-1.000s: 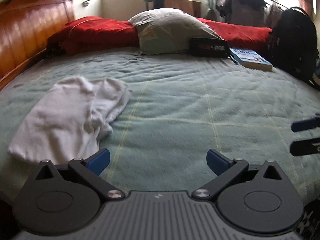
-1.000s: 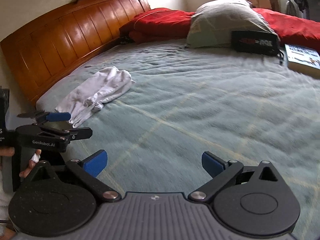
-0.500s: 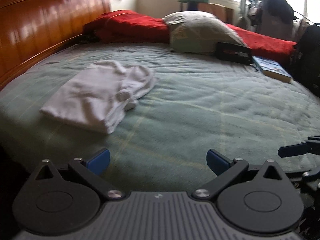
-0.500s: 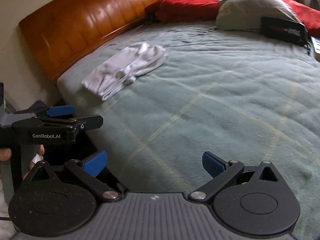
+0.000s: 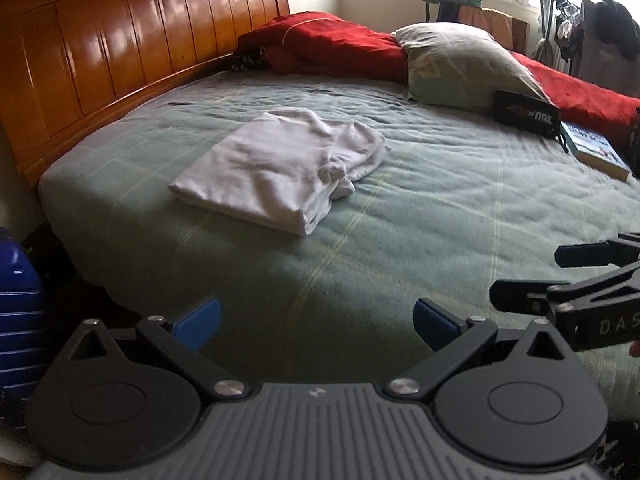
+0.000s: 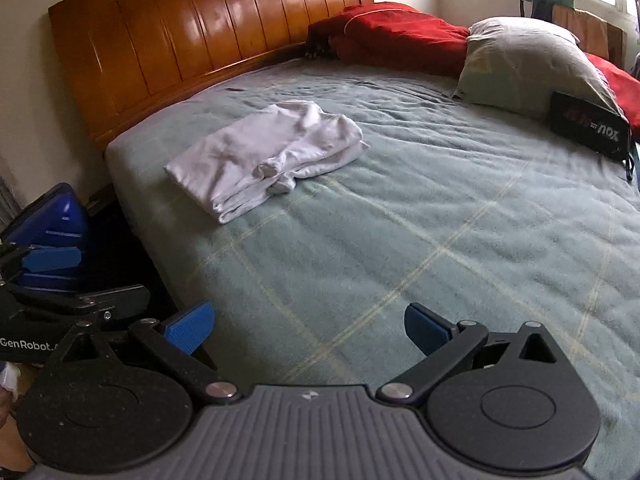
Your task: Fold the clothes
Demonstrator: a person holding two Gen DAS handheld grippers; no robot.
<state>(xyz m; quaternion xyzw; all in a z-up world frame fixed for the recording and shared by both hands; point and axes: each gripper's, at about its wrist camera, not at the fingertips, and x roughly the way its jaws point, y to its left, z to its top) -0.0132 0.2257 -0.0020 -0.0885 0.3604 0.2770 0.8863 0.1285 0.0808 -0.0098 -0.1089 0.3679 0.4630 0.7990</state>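
Both tools wide apart and empty, short of the bed.
White garment [image 5: 280, 172] lies part-folded, upper left of centre on the bed [image 5: 440, 216]; left tool [image 5: 316, 320] and right tool [image 6: 306, 328] should grip opposite corners, lifting evenly.

Bed [image 5: 440, 216]: covered by a green blanket with pale check lines.
Headboard [image 5: 132, 52]: glossy orange-brown wood panels.
Pillow [image 5: 460, 64]: grey, leaning on the red bedding [image 5: 332, 44].
Black pouch [image 5: 524, 114]: just below the pillow.
Book [image 5: 596, 152]: beside the pouch.
Blue case [image 6: 52, 220]: on the floor, possibly a suitcase.
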